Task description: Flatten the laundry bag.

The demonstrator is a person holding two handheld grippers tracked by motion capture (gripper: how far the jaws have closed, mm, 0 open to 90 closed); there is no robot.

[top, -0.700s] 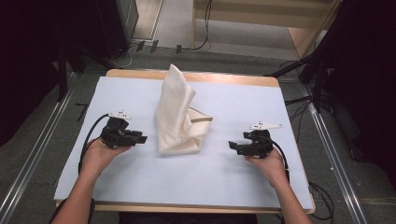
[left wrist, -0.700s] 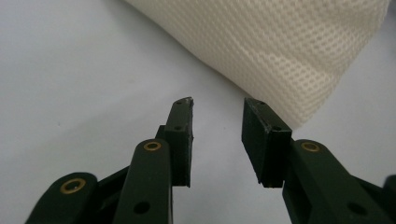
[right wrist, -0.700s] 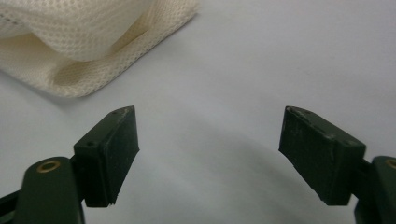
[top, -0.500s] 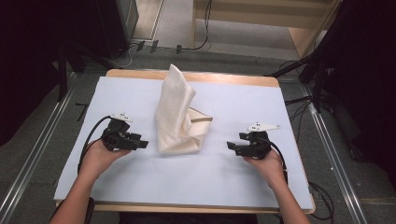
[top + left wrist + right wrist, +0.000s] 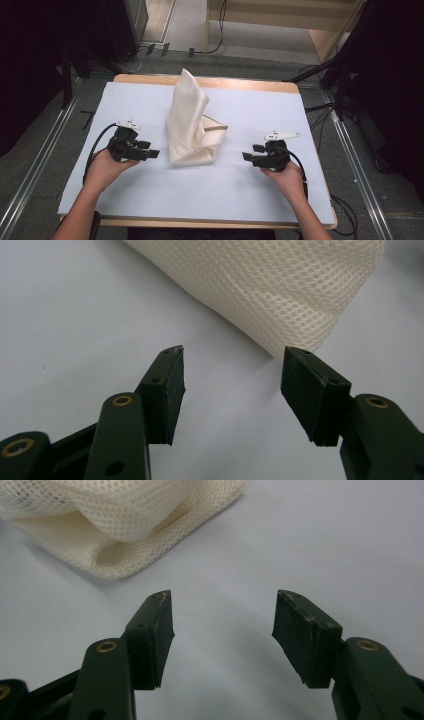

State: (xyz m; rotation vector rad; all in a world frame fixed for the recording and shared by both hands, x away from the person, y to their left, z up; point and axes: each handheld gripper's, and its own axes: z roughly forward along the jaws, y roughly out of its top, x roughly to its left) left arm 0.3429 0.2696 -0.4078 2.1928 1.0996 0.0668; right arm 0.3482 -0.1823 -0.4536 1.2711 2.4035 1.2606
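A cream mesh bag [image 5: 191, 125] stands crumpled in the middle of the pale blue table cover [image 5: 250, 200], its top rising to a point at the far side. My left gripper [image 5: 154, 153] is open just left of the bag's near corner, jaws pointing at it. In the left gripper view the bag [image 5: 280, 285] lies just beyond the open left gripper [image 5: 232, 372], nothing between the jaws. My right gripper [image 5: 246, 156] is open a short way right of the bag. From the right gripper view the bag [image 5: 115, 520] sits ahead and to the left of the right gripper [image 5: 222, 615].
The table's wooden far edge [image 5: 240, 84] shows beyond the cover. Cables [image 5: 215, 47] run over the floor behind the table, metal rails [image 5: 35, 165] flank both sides, and a wooden shelf [image 5: 320, 30] stands at the back right.
My left gripper has edged a little toward the near side and closer to the bag. The right gripper has barely moved.
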